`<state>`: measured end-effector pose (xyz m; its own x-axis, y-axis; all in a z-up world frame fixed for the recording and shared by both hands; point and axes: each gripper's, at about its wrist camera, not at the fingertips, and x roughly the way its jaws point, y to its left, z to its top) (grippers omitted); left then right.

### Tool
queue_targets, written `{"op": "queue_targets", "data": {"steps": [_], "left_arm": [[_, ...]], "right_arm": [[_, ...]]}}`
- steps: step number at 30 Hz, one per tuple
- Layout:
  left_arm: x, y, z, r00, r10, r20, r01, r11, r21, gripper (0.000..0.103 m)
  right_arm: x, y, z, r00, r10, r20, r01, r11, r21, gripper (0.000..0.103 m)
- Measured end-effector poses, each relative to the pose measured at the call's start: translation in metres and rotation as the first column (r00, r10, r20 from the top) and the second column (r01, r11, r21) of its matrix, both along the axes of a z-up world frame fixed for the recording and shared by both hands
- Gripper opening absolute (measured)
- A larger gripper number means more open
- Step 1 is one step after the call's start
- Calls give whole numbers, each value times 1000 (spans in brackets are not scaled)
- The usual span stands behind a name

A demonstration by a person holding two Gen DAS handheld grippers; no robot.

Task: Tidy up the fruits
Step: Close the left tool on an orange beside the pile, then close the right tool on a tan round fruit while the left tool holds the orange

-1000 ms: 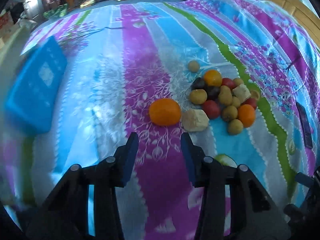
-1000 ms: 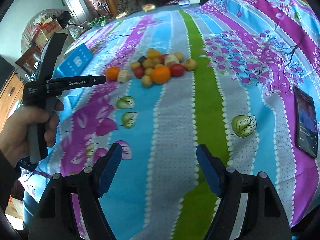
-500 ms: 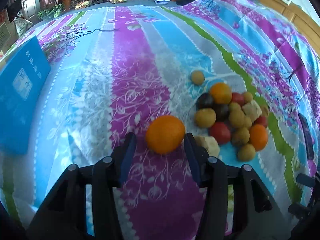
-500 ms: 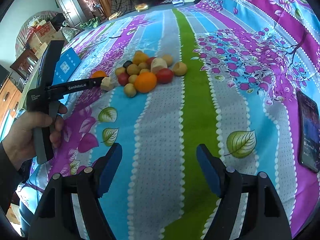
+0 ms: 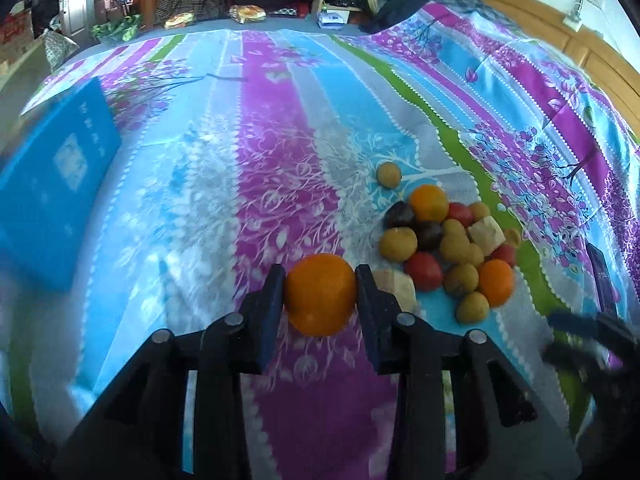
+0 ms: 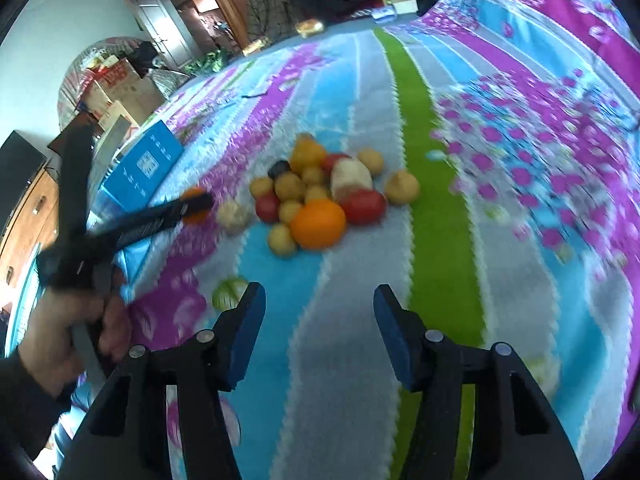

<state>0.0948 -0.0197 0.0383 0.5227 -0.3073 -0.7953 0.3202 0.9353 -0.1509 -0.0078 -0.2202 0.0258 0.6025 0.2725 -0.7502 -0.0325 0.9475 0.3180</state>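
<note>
And the left claw point(image 5: 320, 294) has just clamped down, its blue pads pressed against both sides of the big orange point(image 5: 321, 294), which sits low over the purple stripe of the bedspread point(image 5: 280, 184), apart from the main heap; whether it has left the cloth I cannot tell. Over on the other side, the right claw point(image 6: 319, 332) has been narrowing its jaws but has nothing between them, standing about half open and pointed at the fruit pile point(image 6: 316, 196) just ahead, with the nearest orange point(image 6: 319, 224) squarely in line. So where does that leave the job? Very early, by my reading: almost everything is in one jumbled heap, with oranges, red fruits, yellowish round ones, a couple of dark ones and pale chunks all touching. One small yellow fruit point(image 5: 389, 175) lies a little beyond the heap, and a pale chunk point(image 5: 396, 286) sits just beside the gripped orange. No sorted groups show anywhere on the bed, and the blue box point(image 5: 52, 200) off to the left has no fruit on it. One piece in hand, the whole pile left to sort.
</note>
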Motion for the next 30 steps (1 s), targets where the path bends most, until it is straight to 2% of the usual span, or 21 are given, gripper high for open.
{"op": "queue_targets", "data": {"steps": [3,7,14,19,23,30], "left_arm": [[-13,14,6,999,52,0,-52,999,-2,36],[-23,31,8,993,118,4,-118,993,-4,36],[-29,29,9,993,114,10,-114,993,9,36],[-31,23,10,992,116,49,-121,988,96,36],[-26,26,8,989,139,44,-143,984,103,36],[-25,28,10,986,159,53,-164,980,109,36]], "right_arm": [[15,5,-2,1000,11,-2,-11,1000,12,57],[20,22,-5,997,76,-9,-75,994,82,55],[44,44,-26,997,65,-36,-65,998,-9,49],[58,49,-29,999,44,-32,-47,996,-80,39],[59,53,-31,999,33,-26,-36,989,-144,37],[57,52,-30,1000,22,-22,-25,987,-156,34]]}}
